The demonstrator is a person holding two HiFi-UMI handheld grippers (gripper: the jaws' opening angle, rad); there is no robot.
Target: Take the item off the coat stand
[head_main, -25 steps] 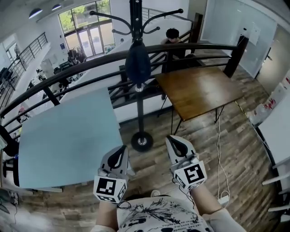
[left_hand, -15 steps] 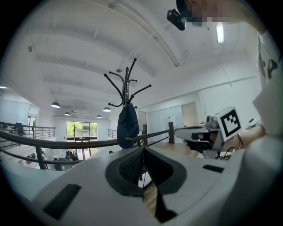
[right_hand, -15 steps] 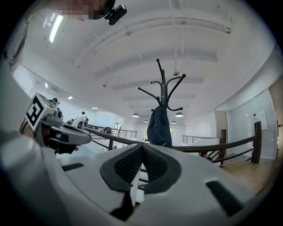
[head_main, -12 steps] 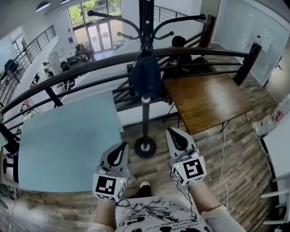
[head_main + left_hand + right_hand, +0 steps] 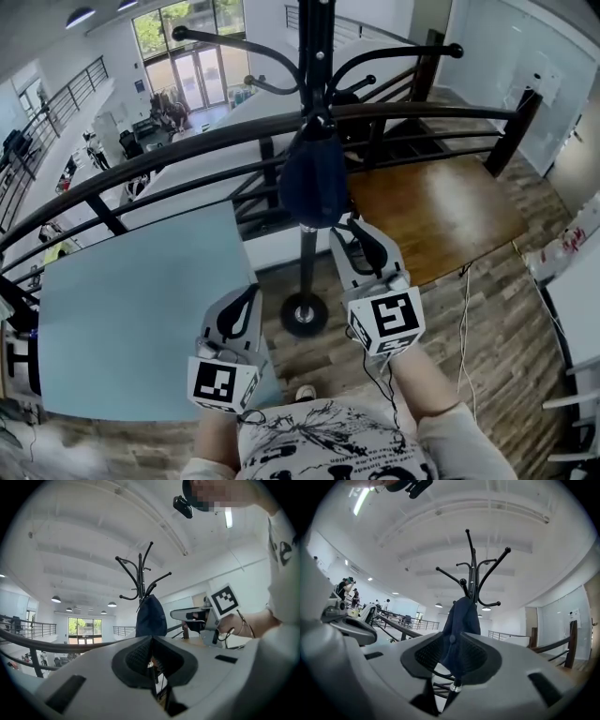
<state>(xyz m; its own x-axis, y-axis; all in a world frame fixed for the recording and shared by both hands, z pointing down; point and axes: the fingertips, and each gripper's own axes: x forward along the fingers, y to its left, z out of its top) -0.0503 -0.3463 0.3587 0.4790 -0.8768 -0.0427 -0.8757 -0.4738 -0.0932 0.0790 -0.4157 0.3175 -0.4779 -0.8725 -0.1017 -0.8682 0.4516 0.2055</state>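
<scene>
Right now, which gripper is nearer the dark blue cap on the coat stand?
Right. The right gripper is raised just below the cap, jaws opening, with the cap lined up between them. The left gripper hangs lower and farther back, jaws together.

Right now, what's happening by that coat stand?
A person holds a gripper in each hand. The right gripper is raised to the dark blue item hanging on the coat stand, jaws opening with the item lined up between them, not yet gripped. The left gripper hangs lower, shut.
</scene>
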